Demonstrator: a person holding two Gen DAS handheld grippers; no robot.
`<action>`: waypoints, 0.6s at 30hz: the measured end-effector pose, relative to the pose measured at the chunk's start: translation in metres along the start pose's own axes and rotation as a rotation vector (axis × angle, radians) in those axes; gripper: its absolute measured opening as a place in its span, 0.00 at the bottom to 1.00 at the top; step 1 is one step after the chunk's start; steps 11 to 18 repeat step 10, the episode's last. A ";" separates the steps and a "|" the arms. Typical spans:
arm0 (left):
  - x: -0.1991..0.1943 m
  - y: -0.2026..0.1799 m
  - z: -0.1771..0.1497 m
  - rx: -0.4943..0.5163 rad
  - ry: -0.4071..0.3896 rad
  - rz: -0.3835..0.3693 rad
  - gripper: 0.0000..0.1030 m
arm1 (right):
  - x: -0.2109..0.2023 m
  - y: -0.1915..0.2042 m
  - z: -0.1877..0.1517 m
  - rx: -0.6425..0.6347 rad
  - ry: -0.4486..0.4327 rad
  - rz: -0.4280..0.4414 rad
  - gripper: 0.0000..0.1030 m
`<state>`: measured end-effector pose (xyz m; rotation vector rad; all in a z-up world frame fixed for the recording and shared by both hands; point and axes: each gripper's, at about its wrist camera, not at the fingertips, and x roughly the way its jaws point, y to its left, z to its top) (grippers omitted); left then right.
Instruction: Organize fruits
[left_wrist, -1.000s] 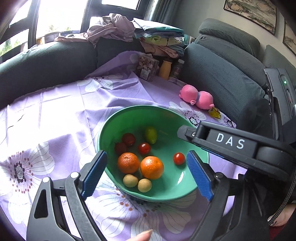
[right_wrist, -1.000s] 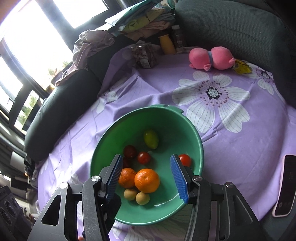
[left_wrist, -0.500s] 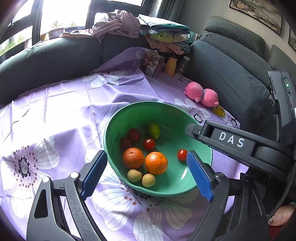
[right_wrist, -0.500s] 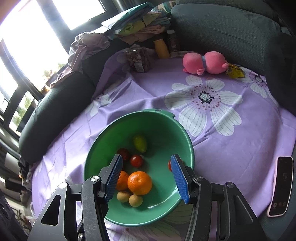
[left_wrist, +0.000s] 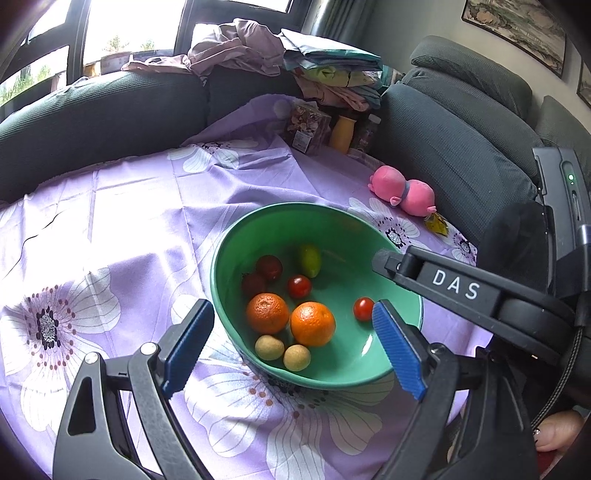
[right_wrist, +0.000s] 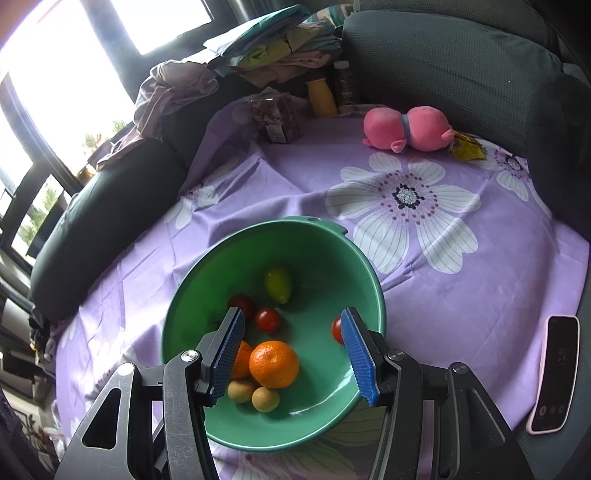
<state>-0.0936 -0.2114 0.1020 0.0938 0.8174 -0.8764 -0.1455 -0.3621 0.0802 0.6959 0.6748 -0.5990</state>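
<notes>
Fruits (right_wrist: 273, 364) lie in bowl (right_wrist: 364, 280) — beneath both empty, parted claws (right_wrist: 291, 356) (left_wrist: 291, 349).

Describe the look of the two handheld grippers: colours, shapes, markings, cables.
Both the left gripper and the right gripper have black angular frames with triangular cut-outs, silver pivot bolts and ribbed blue finger pads. The right one's black body carries white "DAS" lettering, a braided black cable and a green light.

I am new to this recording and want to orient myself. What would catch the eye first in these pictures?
First the green bowl in the middle of the purple flowered cloth, holding two oranges, small red fruits and a green one. Behind it a pink plush toy lies near the dark sofa. Both grippers, left gripper and right gripper, hang open above the bowl.
</notes>
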 end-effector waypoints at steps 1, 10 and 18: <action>-0.001 0.000 0.000 0.000 -0.002 0.001 0.85 | 0.000 0.000 0.000 -0.003 -0.001 -0.002 0.54; -0.003 0.001 0.001 -0.014 0.003 -0.012 0.85 | -0.002 0.003 0.000 -0.007 -0.006 -0.012 0.54; -0.003 0.001 0.001 -0.014 0.003 -0.012 0.85 | -0.002 0.003 0.000 -0.007 -0.006 -0.012 0.54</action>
